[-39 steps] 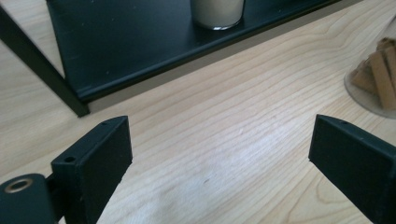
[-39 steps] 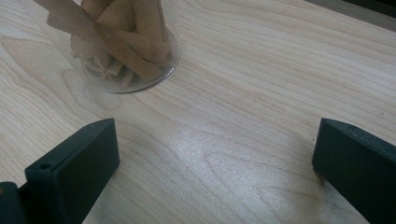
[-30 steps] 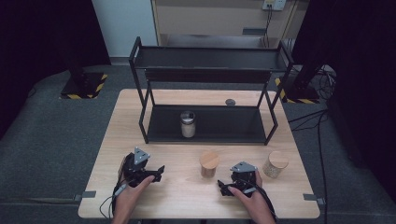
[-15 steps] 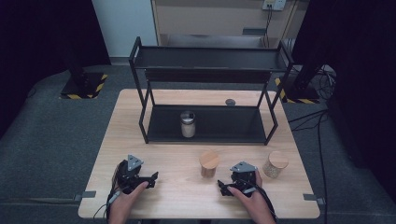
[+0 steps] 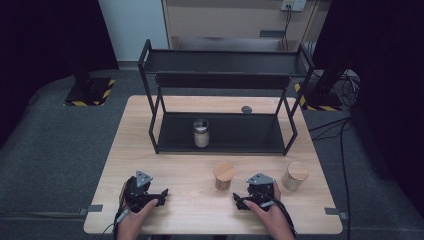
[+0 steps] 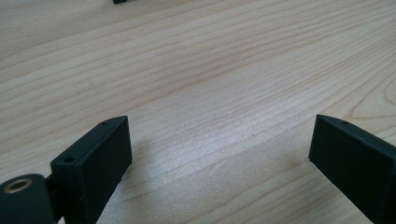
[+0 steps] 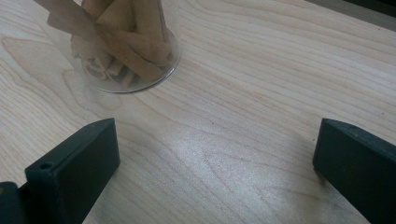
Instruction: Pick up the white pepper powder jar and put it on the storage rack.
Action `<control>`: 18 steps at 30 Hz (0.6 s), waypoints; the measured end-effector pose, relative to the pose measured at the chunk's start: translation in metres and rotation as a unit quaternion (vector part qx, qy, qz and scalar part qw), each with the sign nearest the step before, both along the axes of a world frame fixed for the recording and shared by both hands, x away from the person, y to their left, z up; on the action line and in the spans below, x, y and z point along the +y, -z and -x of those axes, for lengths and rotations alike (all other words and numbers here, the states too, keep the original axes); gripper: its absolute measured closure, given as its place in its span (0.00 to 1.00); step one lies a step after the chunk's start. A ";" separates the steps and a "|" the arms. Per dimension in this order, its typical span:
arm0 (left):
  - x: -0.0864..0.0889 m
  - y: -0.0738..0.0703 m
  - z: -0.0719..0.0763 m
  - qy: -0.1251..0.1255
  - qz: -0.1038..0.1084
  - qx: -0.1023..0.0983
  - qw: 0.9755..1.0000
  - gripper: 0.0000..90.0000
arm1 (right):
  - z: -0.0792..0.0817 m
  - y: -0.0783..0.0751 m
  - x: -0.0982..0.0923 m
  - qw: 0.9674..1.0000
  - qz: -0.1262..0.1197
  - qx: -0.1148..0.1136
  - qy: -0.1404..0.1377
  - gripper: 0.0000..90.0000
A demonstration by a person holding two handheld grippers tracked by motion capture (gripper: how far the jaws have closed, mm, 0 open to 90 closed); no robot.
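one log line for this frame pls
left gripper: open, empty | right gripper: open, empty, beside middle jar | shelf jar: on rack

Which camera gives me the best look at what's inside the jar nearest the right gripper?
The right gripper view: the jar stands close ahead of the open jaws, its brown stick-like pieces clear through the glass. The high view shows that jar whole with its wooden lid, contents too small to tell. The left gripper view looks at bare table.

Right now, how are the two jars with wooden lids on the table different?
The middle jar stands between the two tools, while the right jar stands nearer the table's right edge. The middle jar holds brown sticks; the right jar holds something paler and speckled. Both are upright, with round wooden lids.
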State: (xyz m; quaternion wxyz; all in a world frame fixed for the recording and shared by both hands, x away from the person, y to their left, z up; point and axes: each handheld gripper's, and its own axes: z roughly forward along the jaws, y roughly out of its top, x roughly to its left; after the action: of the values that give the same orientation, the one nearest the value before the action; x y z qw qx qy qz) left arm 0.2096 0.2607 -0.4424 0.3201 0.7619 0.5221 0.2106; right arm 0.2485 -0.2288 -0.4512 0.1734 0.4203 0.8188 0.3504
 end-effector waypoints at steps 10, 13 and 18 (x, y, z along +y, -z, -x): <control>-0.003 0.004 -0.002 -0.002 -0.009 -0.002 1.000 0.00 | 0.000 0.000 0.000 1.000 0.000 0.000 0.001 0.01; -0.003 0.004 -0.003 -0.002 -0.009 -0.001 1.000 0.00 | 0.001 0.000 0.000 1.000 0.000 0.000 0.002 0.01; -0.003 0.004 -0.005 -0.001 -0.009 -0.001 1.000 0.00 | 0.000 0.000 0.000 1.000 0.000 0.000 0.001 0.00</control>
State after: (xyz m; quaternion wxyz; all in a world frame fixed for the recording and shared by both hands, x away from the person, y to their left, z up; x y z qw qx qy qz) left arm 0.2145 0.2576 -0.4468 0.3139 0.7638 0.5208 0.2165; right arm 0.2480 -0.2283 -0.4512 0.1739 0.4214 0.8183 0.3501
